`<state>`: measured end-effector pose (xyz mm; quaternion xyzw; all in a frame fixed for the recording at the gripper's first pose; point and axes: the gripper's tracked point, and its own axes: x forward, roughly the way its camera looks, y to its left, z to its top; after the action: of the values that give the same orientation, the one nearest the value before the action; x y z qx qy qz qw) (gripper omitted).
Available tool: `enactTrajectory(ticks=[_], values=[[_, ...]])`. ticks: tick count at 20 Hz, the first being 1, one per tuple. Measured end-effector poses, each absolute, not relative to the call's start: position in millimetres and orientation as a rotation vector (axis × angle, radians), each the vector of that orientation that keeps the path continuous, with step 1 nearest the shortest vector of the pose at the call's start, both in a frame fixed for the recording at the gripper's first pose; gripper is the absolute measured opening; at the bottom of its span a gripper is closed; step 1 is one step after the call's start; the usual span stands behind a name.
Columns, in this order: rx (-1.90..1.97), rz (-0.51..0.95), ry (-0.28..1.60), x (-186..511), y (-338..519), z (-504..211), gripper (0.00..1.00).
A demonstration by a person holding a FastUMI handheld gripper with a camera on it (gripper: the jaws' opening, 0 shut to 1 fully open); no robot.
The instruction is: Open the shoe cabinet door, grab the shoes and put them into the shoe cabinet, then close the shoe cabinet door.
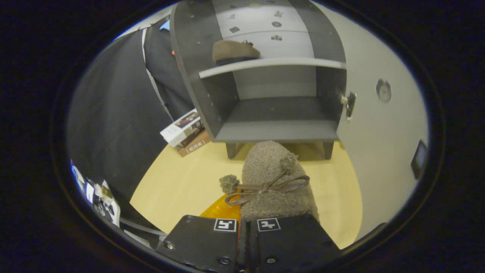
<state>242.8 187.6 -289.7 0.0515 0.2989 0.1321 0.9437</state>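
Against the black cloth wall, to the left of the cabinet's foot, a stack of printed cardboard boxes [185, 132] lies on the pale yellow wooden floor [178, 185]. Beside it the dark grey shoe cabinet [276, 131] stands with its inside bared, and one brown fuzzy slipper [234, 51] already sits on the light grey upper shelf [273, 63], toward its left end. Lower and nearer, the hand-held gripper [247, 227] has its fingers drawn close together on the heel end of the second brown fleece slipper with a ribbon bow and pompoms [274, 182], whose toe points at the cabinet's bottom compartment; it is held off the floor, just ahead of the fingers. To the right the pale cabinet door [382, 144] hangs swung open. The step in hand looks to be carrying this slipper in. The next move would call for pushing forward and lifting to clear a shelf edge, setting the slipper down, then parting the fingers.
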Motion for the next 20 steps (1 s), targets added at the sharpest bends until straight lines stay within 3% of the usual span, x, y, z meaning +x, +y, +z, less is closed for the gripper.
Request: enactTrajectory(ticks=[9, 20], values=[[0.064, 0.203, 0.335, 296.6, 169.5, -143.9, 0.07], [0.077, 0.131, 0.162, 444.5, 174.8, -31.1, 0.07]])
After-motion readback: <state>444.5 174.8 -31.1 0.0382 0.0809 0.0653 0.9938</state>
